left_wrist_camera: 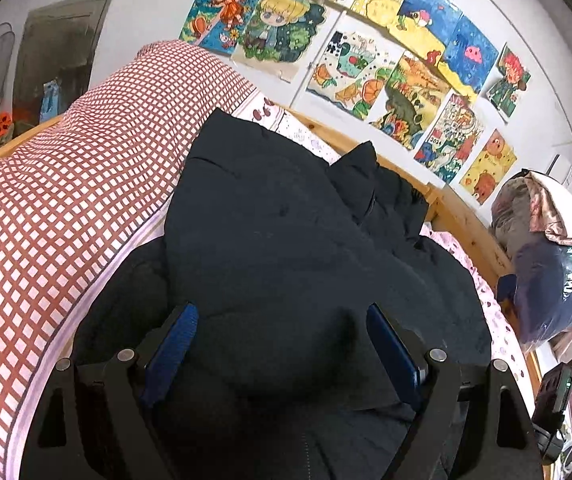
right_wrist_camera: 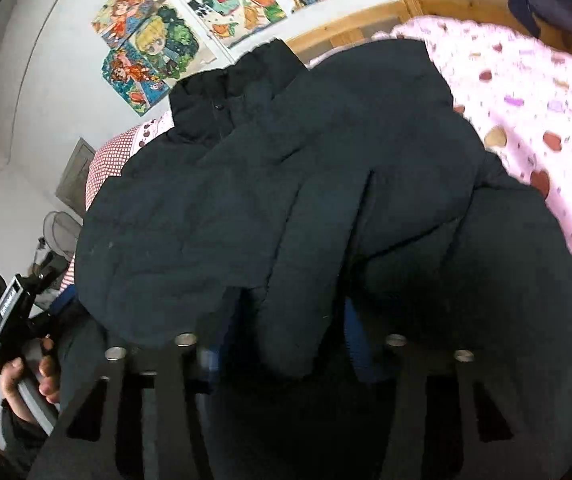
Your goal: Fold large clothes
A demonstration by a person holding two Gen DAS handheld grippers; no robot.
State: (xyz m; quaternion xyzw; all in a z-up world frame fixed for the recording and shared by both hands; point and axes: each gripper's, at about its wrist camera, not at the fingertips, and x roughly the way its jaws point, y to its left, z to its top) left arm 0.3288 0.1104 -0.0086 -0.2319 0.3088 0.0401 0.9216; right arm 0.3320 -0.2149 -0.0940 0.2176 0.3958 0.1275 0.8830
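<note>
- Black padded jacket [left_wrist_camera: 286, 240] spread on the bed over a pink heart-print sheet [right_wrist_camera: 526, 120], a red-and-white checked duvet [left_wrist_camera: 66, 200] bunched at its left side.
- Collar [right_wrist_camera: 222, 92] pointing toward the wooden bed rail [left_wrist_camera: 458, 208] and the wall of children's drawings [left_wrist_camera: 386, 60]; long axis running from the near hem out to that collar, away from both cameras.
- Sleeves seemingly already laid inward over the body, hence the narrow, thick bundle; judged ready for a hem-to-collar fold.
- Left claw [left_wrist_camera: 282, 344] standing wide apart, blue pads [left_wrist_camera: 178, 332] flanking a mound of fabric at the near left edge without squeezing it; probably placed to bite a thick layer.
- Right claw [right_wrist_camera: 286, 340] largely buried under a drooping fold at the near right edge; pads hidden, so impossible to tell whether apart or clamped.
- Both claws set at the near end, side by side, likely so the hem rises evenly.
- Person's hand [right_wrist_camera: 26, 376] visible gripping the left tool's handle.
</note>
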